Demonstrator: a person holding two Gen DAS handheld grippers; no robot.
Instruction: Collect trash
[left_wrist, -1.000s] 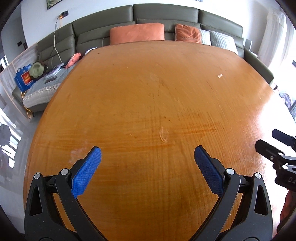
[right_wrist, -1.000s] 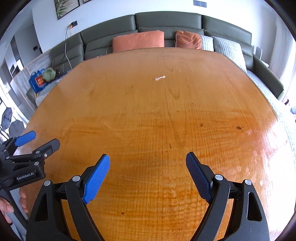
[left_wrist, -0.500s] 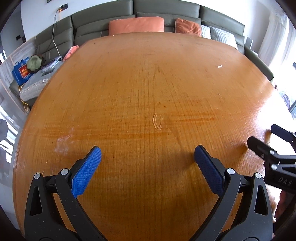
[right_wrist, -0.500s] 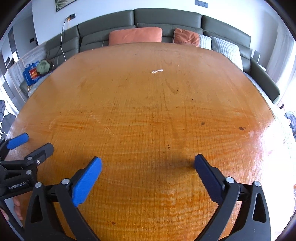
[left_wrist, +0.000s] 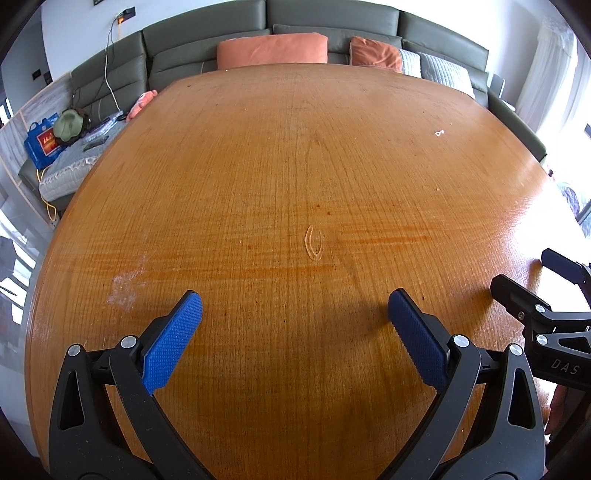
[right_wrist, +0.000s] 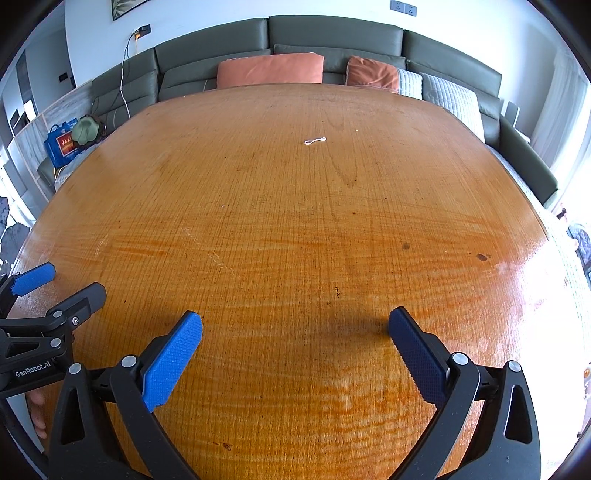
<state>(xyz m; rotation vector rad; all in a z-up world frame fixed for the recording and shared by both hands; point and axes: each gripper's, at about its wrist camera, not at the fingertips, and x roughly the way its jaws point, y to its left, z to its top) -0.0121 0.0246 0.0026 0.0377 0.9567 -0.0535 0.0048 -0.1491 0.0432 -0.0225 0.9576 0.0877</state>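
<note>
A small white looped scrap of string (right_wrist: 315, 140) lies on the wooden table (right_wrist: 295, 221), far ahead of my right gripper; it also shows in the left wrist view (left_wrist: 439, 133) at the far right. A clear elastic loop (left_wrist: 314, 242) lies flat on the table just ahead of my left gripper. My left gripper (left_wrist: 294, 310) is open and empty above the near table edge. My right gripper (right_wrist: 294, 328) is open and empty, also near the front edge. Each gripper shows at the side of the other's view.
A grey-green sofa (right_wrist: 332, 40) with orange cushions (right_wrist: 269, 70) runs behind the table. A blue bag (left_wrist: 42, 142) and a green hat (left_wrist: 68, 123) sit on a bench at the left. A whitish smudge (left_wrist: 125, 284) marks the table near my left gripper.
Both grippers have pulled back and tilted down, so more of the table shows. The right gripper's jaws have opened wider. The scraps have not moved.
</note>
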